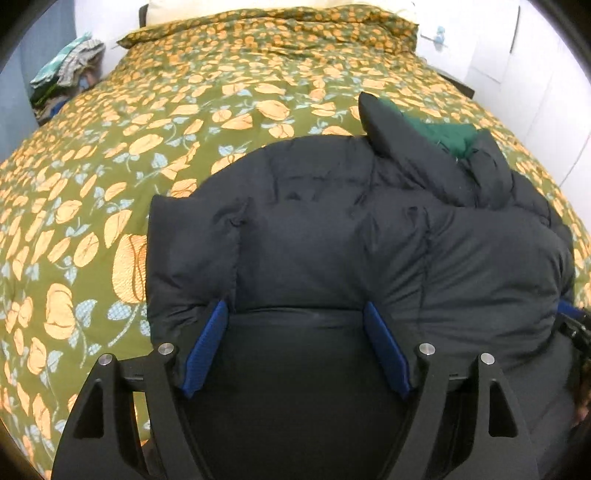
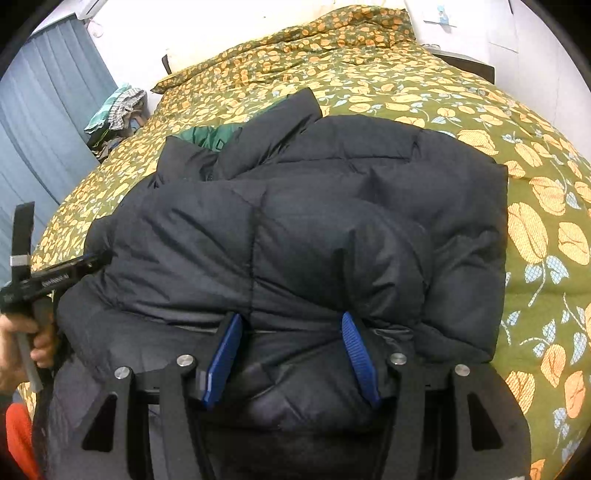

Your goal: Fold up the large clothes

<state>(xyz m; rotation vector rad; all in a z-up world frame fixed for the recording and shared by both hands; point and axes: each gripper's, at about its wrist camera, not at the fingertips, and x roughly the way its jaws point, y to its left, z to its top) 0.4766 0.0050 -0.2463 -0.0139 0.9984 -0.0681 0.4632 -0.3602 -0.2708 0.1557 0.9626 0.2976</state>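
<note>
A black puffer jacket (image 1: 332, 229) lies bunched on the flowered bed cover (image 1: 166, 122), with a strip of green lining (image 1: 443, 136) showing at its far side. My left gripper (image 1: 295, 308) stands open and wide at the jacket's near hem; the hem lies between its blue pads (image 1: 207, 350) without being pinched. In the right wrist view the same jacket (image 2: 314, 206) fills the middle. My right gripper (image 2: 291, 317) is shut on a thick bunch of its near edge, and creases run out from the pads (image 2: 354, 343). A hand (image 2: 22, 339) holds the left gripper at the jacket's left side.
The bed cover (image 2: 535, 229) spreads wide around the jacket. A pile of clothes (image 1: 70, 62) sits beyond the bed's far left corner, by a blue curtain (image 2: 48, 110). A flowered pillow (image 1: 295, 26) lies at the head. A white wall (image 1: 535, 92) stands to the right.
</note>
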